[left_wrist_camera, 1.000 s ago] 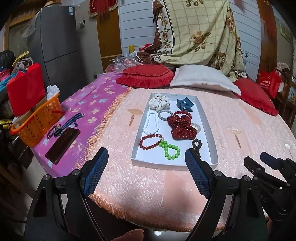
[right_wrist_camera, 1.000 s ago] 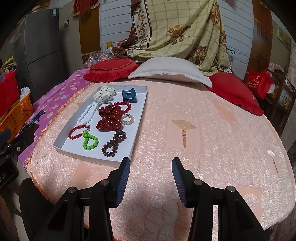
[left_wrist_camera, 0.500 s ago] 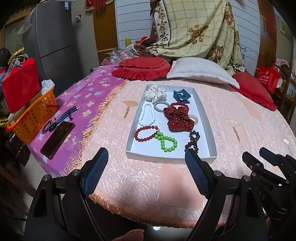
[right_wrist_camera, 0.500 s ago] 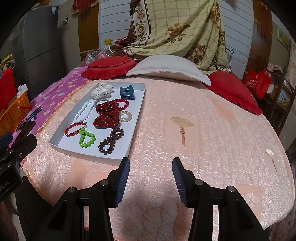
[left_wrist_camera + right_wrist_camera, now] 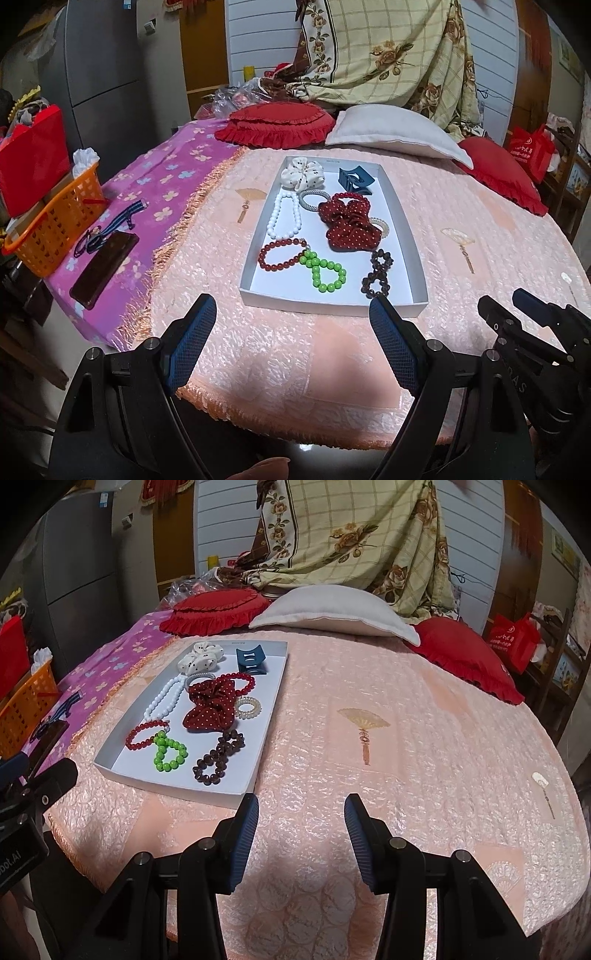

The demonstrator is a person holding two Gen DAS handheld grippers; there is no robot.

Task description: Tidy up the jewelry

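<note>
Jewelry heaped in a white tray [image 5: 410, 236] on the pink bed cover [image 5: 406, 738], within easy reach. Left gripper [image 5: 291, 336] jaws spread wide, right gripper [image 5: 301, 834] jaws partly spread; both empty, poised short of the tray.

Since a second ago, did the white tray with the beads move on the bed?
No. The white tray still lies just right of the embroidered fan on the pink cover; only the camera's view shifted.

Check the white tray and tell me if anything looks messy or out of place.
Nothing is spilled or broken. Inside the shallow white tray, the green bead bracelet is twisted into a figure-eight overlapping the red bead bracelet, and the dark brown bead bracelet is twisted too.
</note>
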